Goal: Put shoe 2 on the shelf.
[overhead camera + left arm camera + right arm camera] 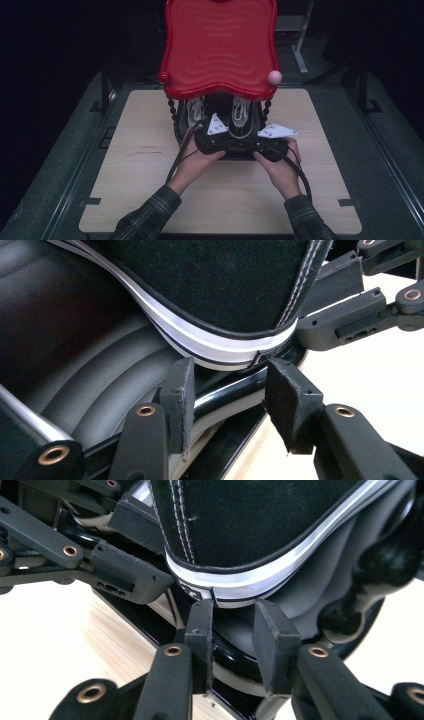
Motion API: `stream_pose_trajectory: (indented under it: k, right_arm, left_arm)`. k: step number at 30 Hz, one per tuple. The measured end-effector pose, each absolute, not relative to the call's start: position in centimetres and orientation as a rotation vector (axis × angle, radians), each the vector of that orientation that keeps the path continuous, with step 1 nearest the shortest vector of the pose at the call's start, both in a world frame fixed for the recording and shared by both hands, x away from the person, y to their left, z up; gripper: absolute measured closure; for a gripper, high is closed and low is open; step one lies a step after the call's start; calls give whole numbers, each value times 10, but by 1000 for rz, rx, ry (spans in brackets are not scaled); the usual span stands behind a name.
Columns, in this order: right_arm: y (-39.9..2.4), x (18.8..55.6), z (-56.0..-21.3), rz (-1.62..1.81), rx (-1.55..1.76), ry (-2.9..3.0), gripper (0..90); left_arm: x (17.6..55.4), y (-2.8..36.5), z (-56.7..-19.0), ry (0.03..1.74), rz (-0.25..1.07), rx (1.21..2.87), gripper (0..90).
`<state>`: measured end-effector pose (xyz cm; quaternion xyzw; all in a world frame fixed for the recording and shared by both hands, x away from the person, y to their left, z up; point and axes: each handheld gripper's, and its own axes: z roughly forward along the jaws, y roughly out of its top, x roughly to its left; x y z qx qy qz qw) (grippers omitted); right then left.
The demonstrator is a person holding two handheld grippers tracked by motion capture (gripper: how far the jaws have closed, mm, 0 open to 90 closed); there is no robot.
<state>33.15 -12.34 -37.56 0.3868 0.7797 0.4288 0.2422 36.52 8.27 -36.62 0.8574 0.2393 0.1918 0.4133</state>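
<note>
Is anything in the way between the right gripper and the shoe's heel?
Nothing visible. The right gripper sits right at the black shoe, its open jaws just below the white-striped heel, above the rack's black rim.

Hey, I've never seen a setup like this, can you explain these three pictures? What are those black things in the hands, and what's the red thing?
There is no robot: a person sits at a wooden table with a hand-held gripper in each hand, the left gripper and the right gripper. The top picture comes from a camera above the table. The other two come from cameras riding on each gripper, looking along its black jaws.

On the table stands a small rack with a red top and a black lower shelf. On that shelf sit two black shoes with white soles. Each gripper's jaws stand open just below the heel of one shoe; nothing is gripped yet.
</note>
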Motion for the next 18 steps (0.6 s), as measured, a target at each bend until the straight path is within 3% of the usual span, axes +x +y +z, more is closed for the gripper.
stream_pose_trajectory:
  k: [18]
  right_arm:
    - [-133, 321, -373, 1216, 1049, 2089, 745]
  left_arm:
    - [358, 89, -362, 559, 449, 2127, 571]
